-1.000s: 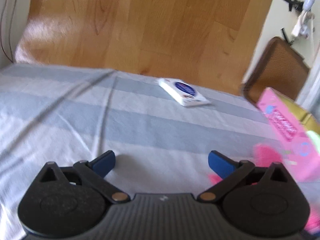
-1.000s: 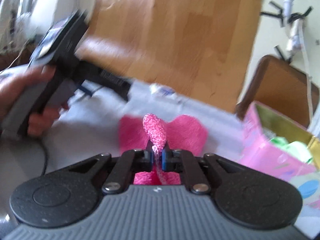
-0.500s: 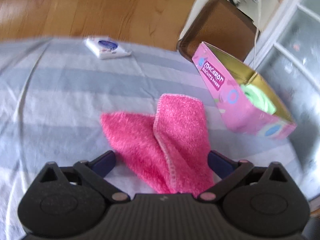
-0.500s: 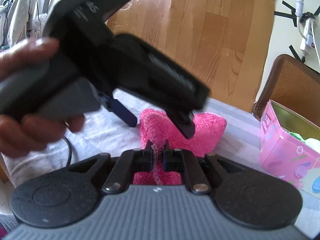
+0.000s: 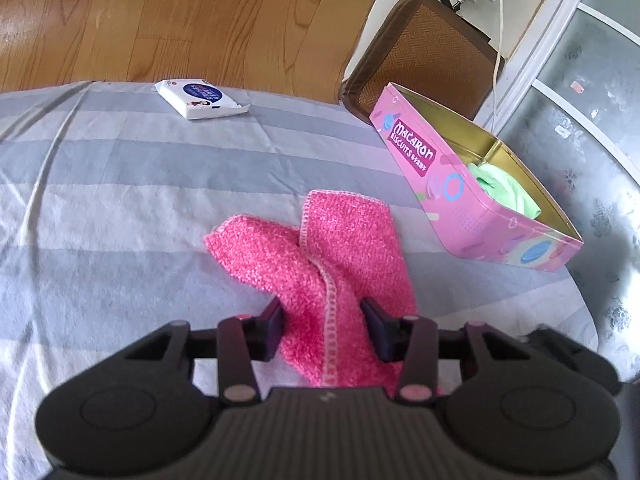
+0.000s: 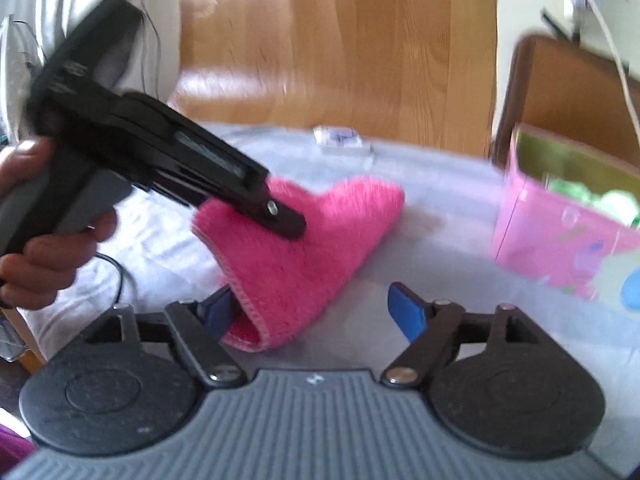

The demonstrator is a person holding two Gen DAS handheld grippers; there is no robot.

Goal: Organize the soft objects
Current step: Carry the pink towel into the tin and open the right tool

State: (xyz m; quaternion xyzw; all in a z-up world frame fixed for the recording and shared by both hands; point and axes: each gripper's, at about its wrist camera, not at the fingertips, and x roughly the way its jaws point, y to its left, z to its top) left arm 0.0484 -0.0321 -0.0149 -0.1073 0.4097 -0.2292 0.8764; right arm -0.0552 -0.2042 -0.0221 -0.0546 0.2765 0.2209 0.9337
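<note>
A folded pink fuzzy cloth [image 5: 320, 256] lies on the grey striped sheet [image 5: 120, 184]. My left gripper [image 5: 325, 330] has its jaws closed against both sides of the cloth's near end. In the right wrist view the same cloth [image 6: 304, 248] shows with the left gripper's body [image 6: 168, 160] above it. My right gripper [image 6: 316, 312] is open, its left finger beside the cloth's near edge, holding nothing. A pink Macaron tin [image 5: 464, 196] stands open at the right with a green cloth [image 5: 504, 188] inside.
A white wipes packet [image 5: 200, 98] lies near the sheet's far edge. A brown woven chair [image 5: 424, 48] stands behind the tin, with a power strip and cable on the wall. Wood floor lies beyond. A patterned surface borders the right side.
My left gripper closed from wide open onto the pink cloth. My right gripper let go of the cloth, opened wide and drew back a little.
</note>
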